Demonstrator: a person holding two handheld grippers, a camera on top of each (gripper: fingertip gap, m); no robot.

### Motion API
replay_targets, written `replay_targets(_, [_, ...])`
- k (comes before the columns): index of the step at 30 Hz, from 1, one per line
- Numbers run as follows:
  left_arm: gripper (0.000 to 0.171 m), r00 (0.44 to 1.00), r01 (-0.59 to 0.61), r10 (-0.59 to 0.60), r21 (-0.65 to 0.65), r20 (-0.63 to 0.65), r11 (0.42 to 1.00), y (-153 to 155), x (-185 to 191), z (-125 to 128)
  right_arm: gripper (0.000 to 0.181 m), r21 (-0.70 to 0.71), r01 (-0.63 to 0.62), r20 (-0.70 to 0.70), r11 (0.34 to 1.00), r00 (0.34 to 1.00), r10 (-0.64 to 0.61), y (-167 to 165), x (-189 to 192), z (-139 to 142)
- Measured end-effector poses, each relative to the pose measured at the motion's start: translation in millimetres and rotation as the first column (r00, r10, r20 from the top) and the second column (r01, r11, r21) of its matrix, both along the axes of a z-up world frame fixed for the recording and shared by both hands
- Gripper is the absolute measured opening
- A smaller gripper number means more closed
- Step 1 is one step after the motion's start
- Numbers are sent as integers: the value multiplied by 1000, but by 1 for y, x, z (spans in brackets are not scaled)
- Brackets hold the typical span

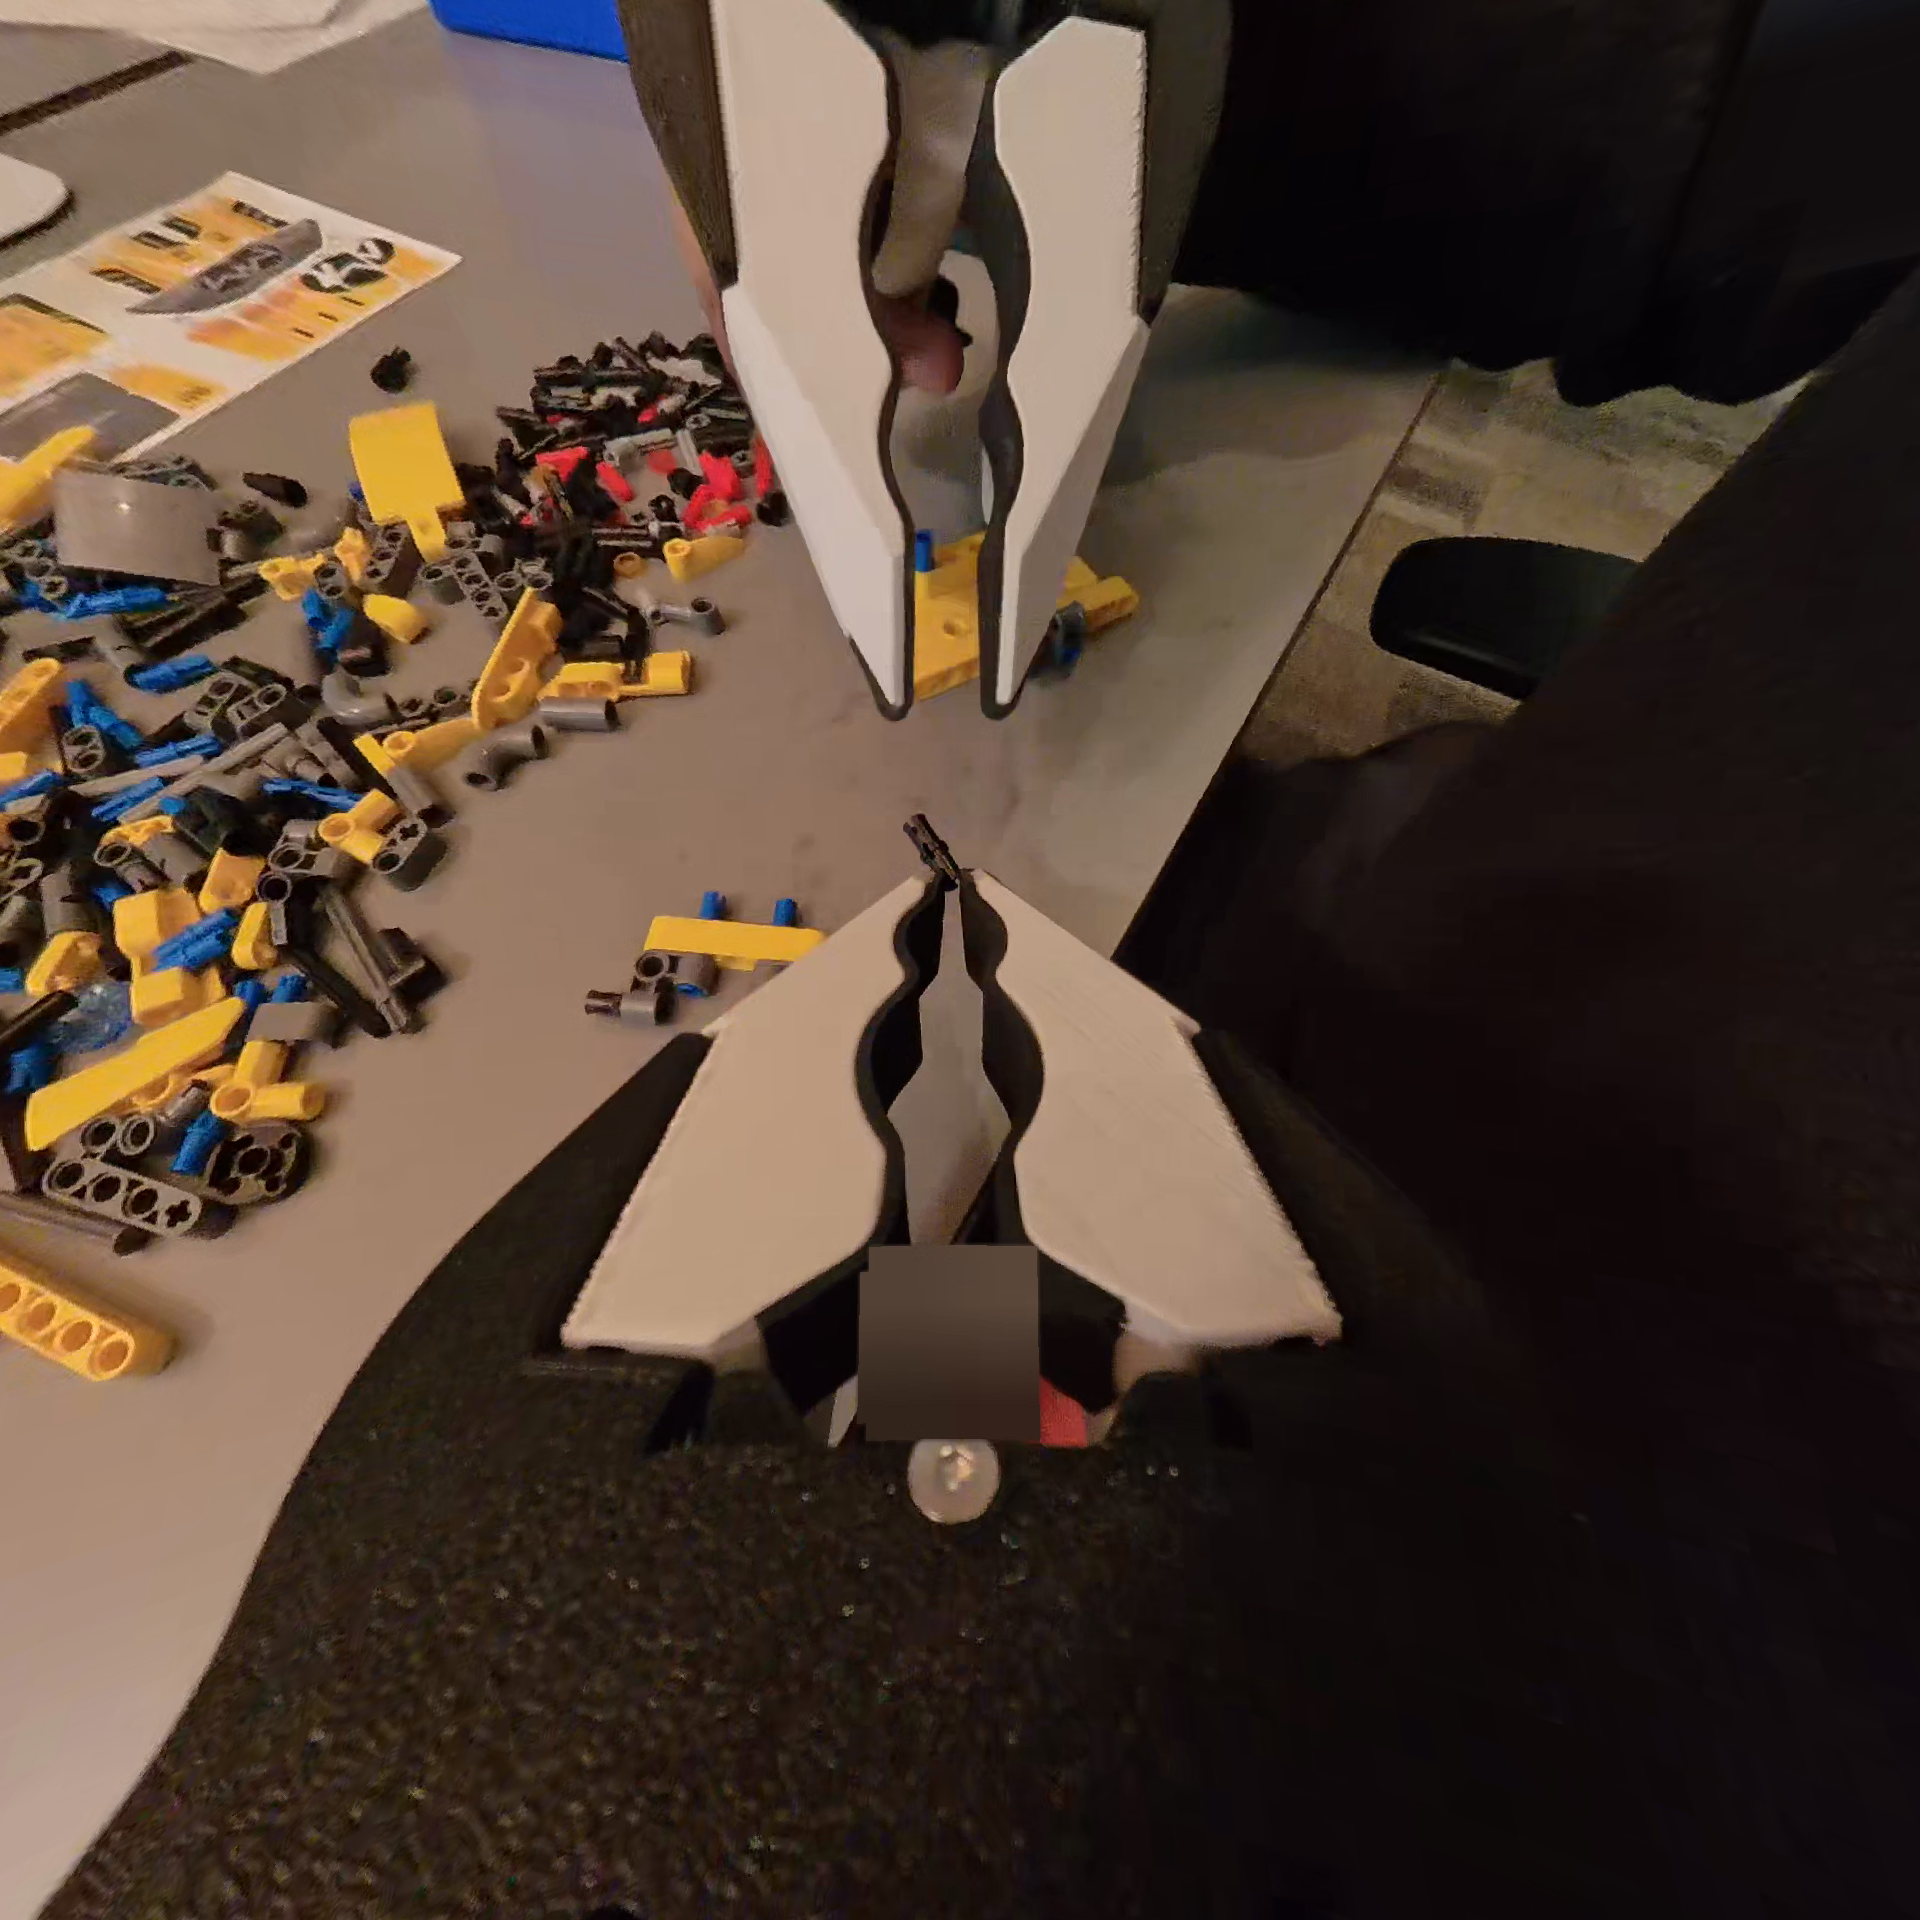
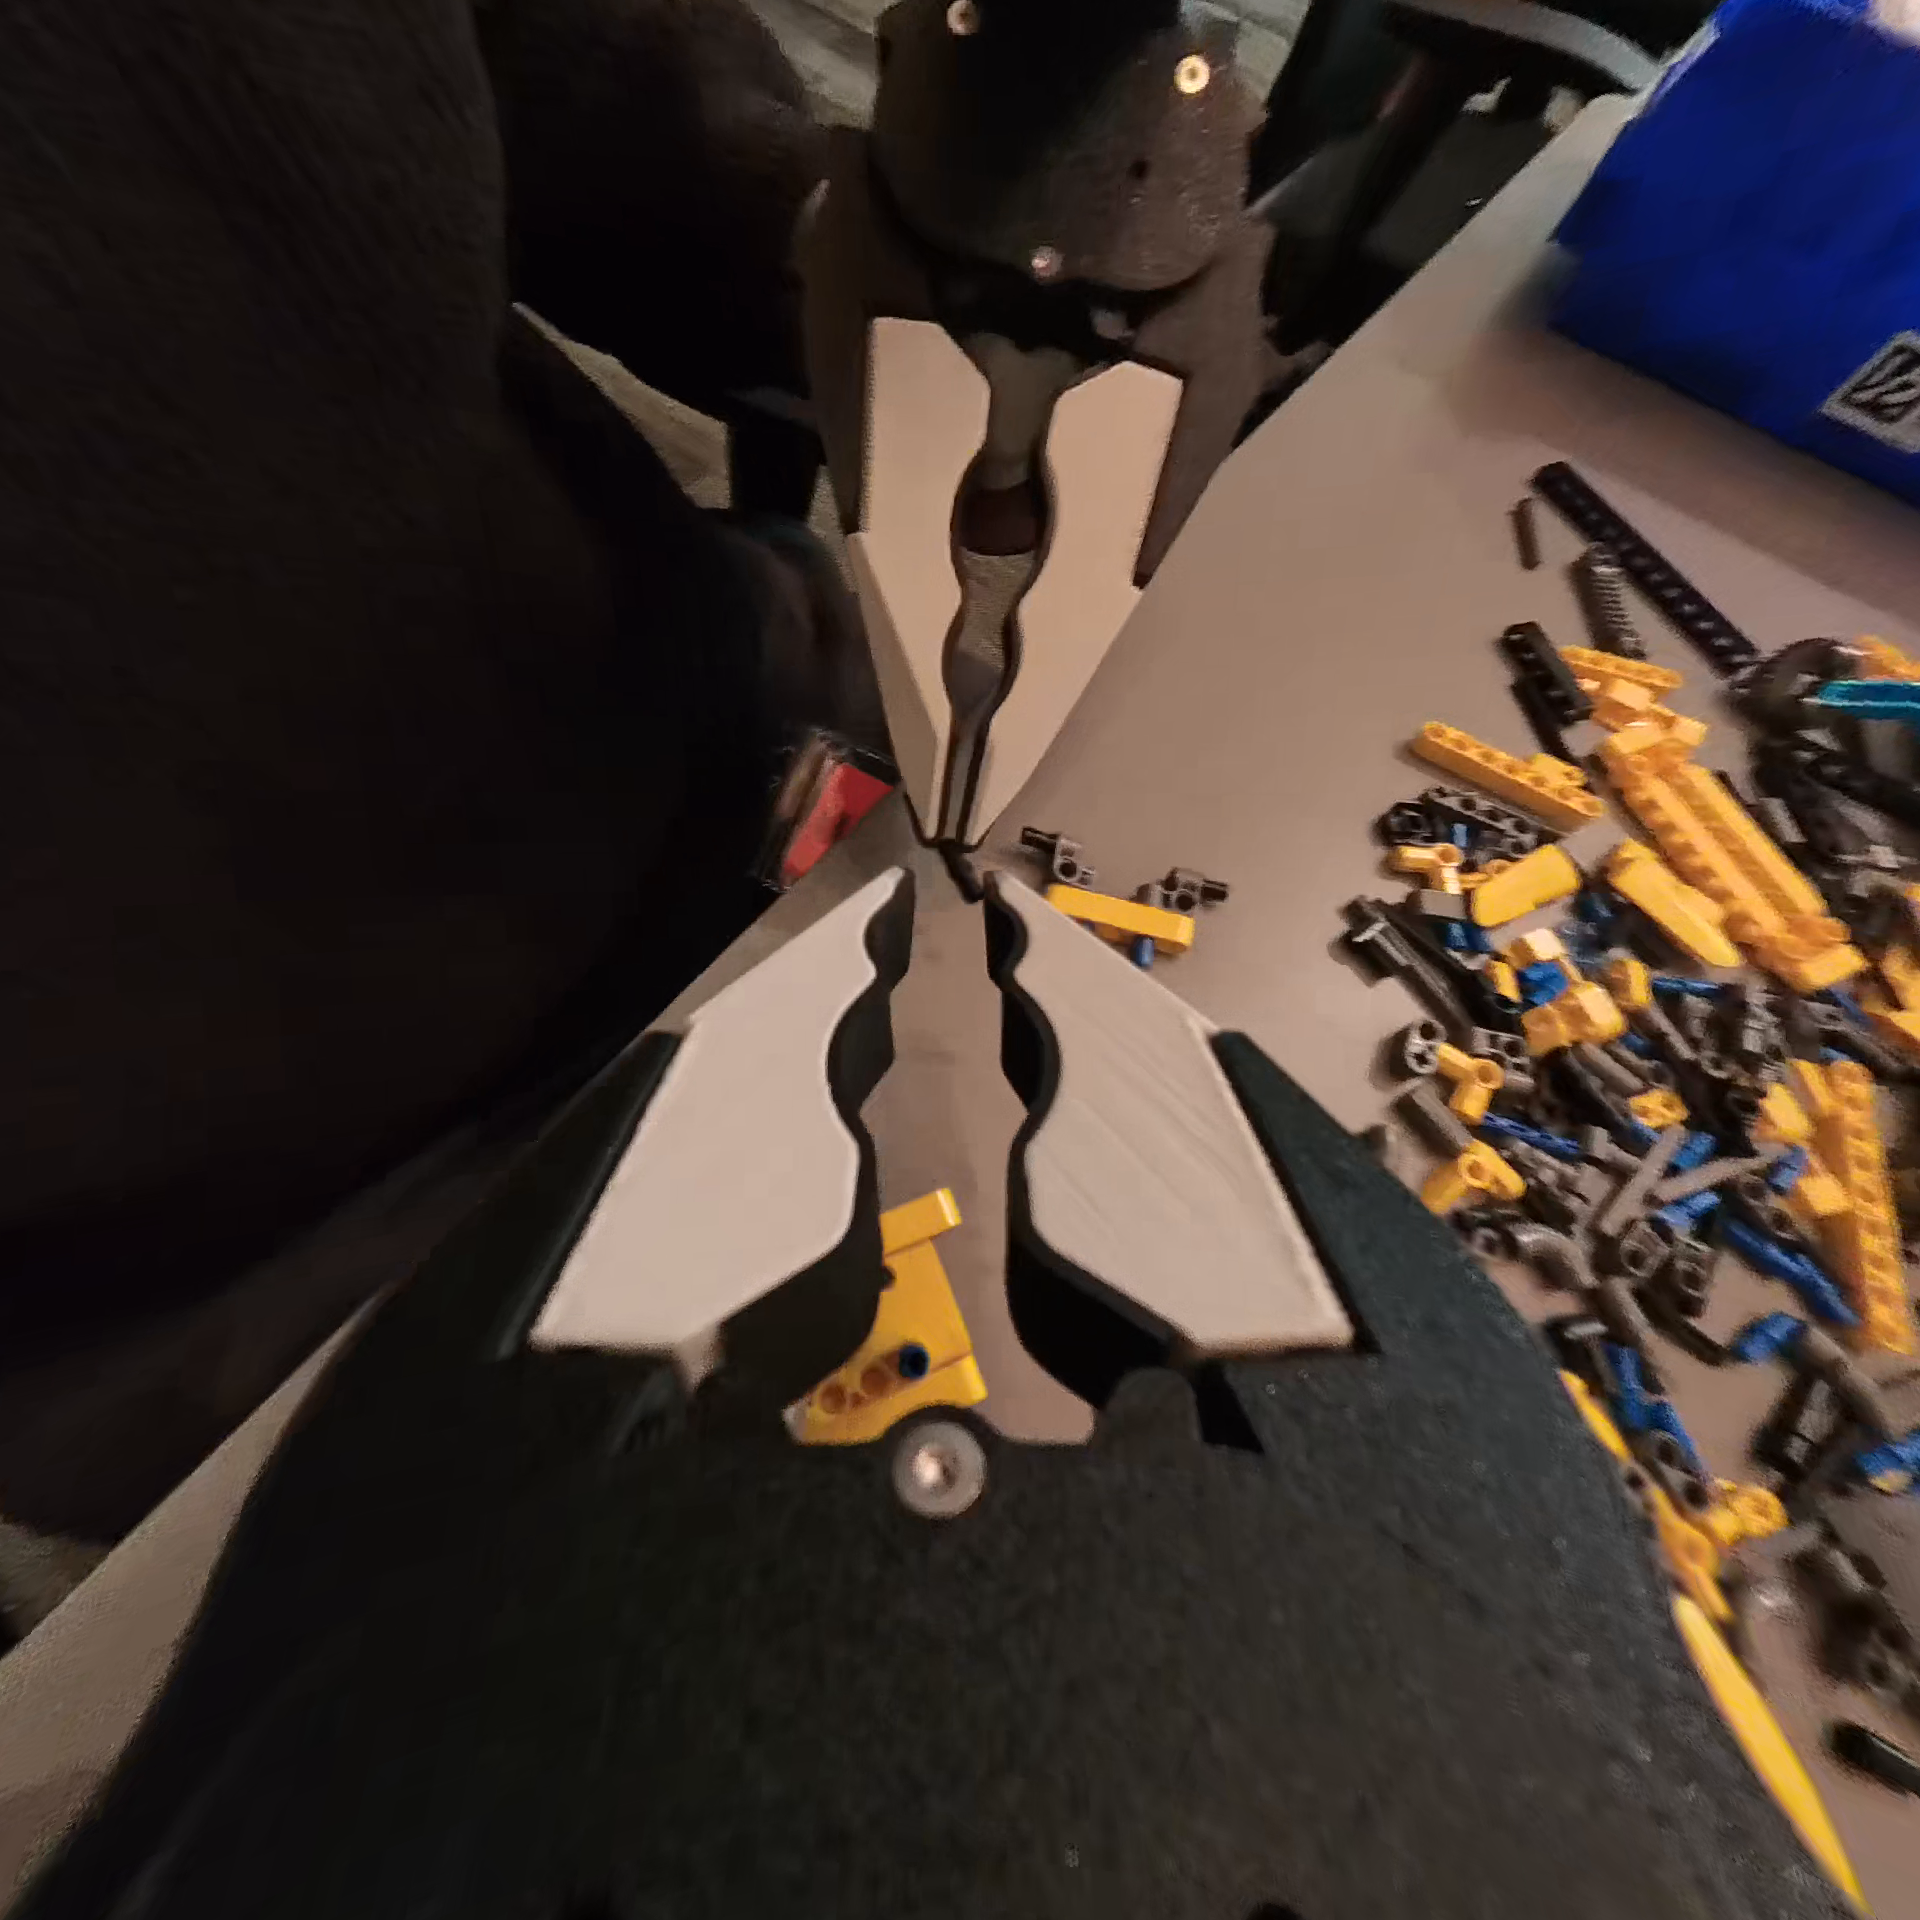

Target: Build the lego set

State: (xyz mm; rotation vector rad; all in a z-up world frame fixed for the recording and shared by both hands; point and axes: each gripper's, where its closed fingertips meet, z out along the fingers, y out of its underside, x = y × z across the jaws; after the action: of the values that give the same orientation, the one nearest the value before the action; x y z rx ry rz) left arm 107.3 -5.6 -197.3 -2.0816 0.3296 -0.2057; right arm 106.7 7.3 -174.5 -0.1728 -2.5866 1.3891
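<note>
The left gripper (image 1: 948,881) is clamped tight on a small black pin (image 1: 932,837), pinched right at the fingertips so that most of the pin sticks out ahead of them, free to meet something. Facing it tip to tip, the right gripper (image 1: 948,707) stands with its fingers a little apart and nothing between them; in the right wrist view the pin (image 2: 964,871) sits just ahead of that gap, seemingly lined up with it, though whether the right fingertips touch the pin cannot be told. Behind and below the right gripper's fingers lies a yellow block assembly (image 1: 961,613) on the grey table (image 1: 582,831), near the table's edge, seen through the gap in both views. Just to the left of the left gripper's tips rests a short yellow beam (image 1: 727,943) with blue pegs and a grey connector beside it, set apart from the rest. Farther left spreads the loose pile of parts (image 1: 260,790), yellow, blue, black, grey and red, and beyond it a printed sheet (image 1: 208,301).
</note>
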Motion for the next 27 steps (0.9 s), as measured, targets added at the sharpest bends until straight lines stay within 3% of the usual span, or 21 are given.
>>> replay_targets(7, [2, 989, 143, -143, -3, -42, 990, -3, 20, -7, 16, 86, -48, 45, 995, 998, 44, -10, 10, -26])
replay_targets(10, [0, 986, 153, -154, -13, -58, 988, -2, 20, -9, 0, 89, -64, 45, 994, 997, 60, -11, 12, -29])
replay_targets(17, [0, 992, 124, -124, -20, -27, 992, 0, 13, -10, 8, 142, -29, 23, 989, 999, 26, -7, 6, -35])
replay_targets(20, [0, 995, 98, -98, -3, -30, 995, 0, 12, -9, 12, 129, 52, -19, 990, 999, -50, 8, -3, -21])
replay_targets(22, [0, 998, 54, -53, 18, -30, 998, 2, 7, -4, 12, 97, 174, -78, 980, 983, -166, 31, -16, -3])
replay_targets(27, [4, 1000, -21, 20, 52, 19, 998, 11, -1, 9, 11, -112, 491, -240, 864, 830, -504, 97, -48, 58])
